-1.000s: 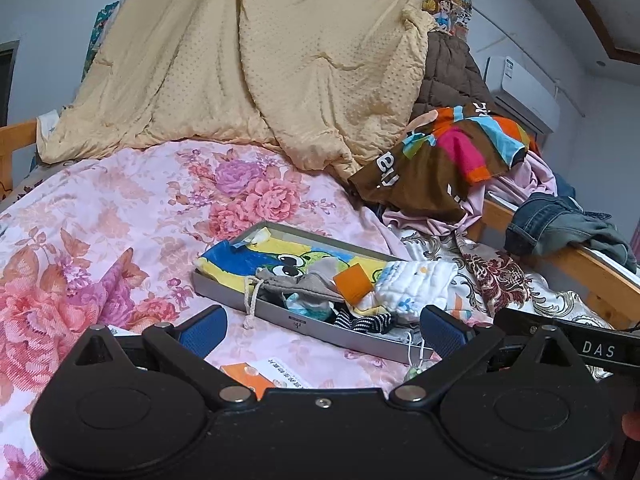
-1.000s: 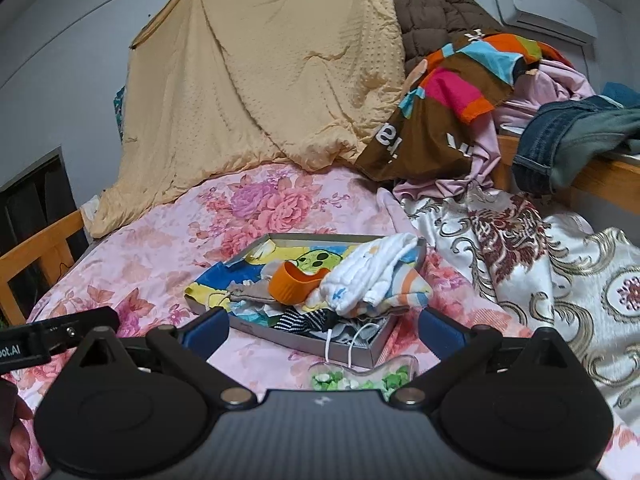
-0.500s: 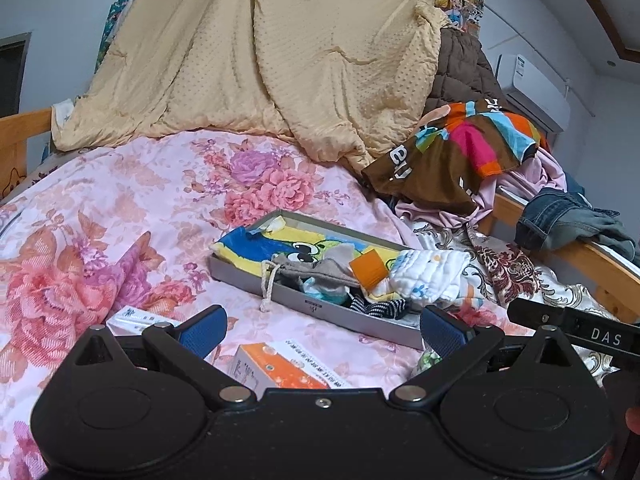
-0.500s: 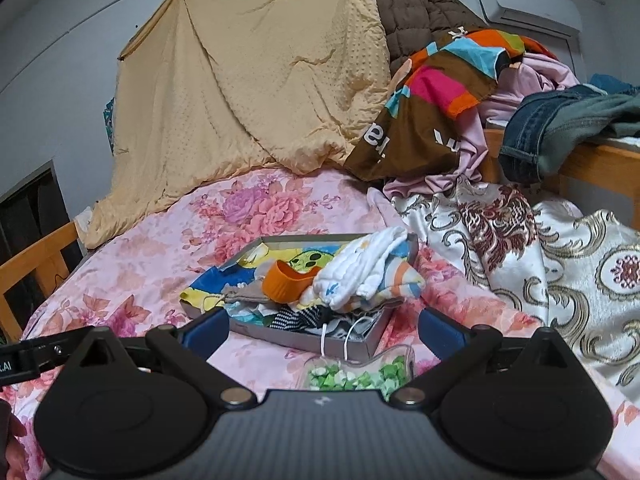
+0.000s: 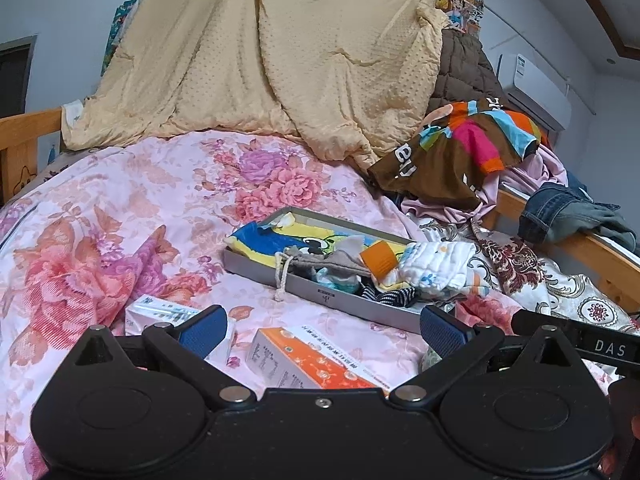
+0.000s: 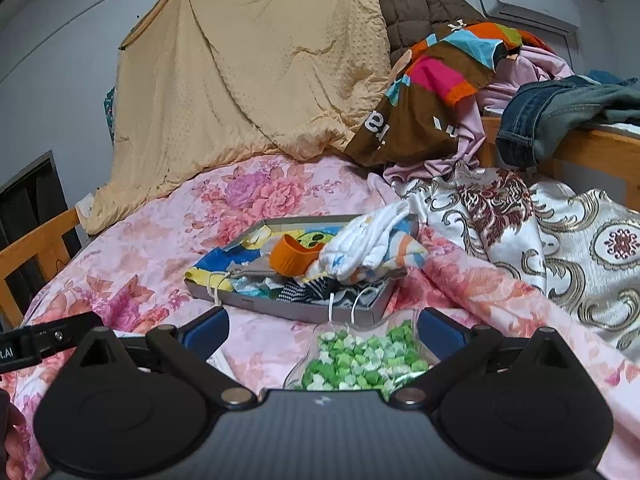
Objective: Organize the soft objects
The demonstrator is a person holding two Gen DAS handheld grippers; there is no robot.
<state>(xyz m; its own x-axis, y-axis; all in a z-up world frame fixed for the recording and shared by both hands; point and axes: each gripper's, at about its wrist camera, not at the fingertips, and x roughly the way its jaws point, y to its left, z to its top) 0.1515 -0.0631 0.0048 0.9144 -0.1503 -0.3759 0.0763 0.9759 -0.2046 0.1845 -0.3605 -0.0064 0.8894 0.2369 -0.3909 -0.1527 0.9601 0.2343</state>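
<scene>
Both claws — left claw and right claw — hang wide apart and empty over a pink floral bedspread, where a grey tray heaped with soft clothes sits mid-bed — tan quilt draped behind

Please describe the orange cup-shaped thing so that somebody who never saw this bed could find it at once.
On the pink floral bedspread lies a shallow grey tray heaped with small fabric items. The orange cup lies tipped on its side on that heap, beside a white bundled cloth. It is the only plain, stiff-looking orange piece there.
</scene>
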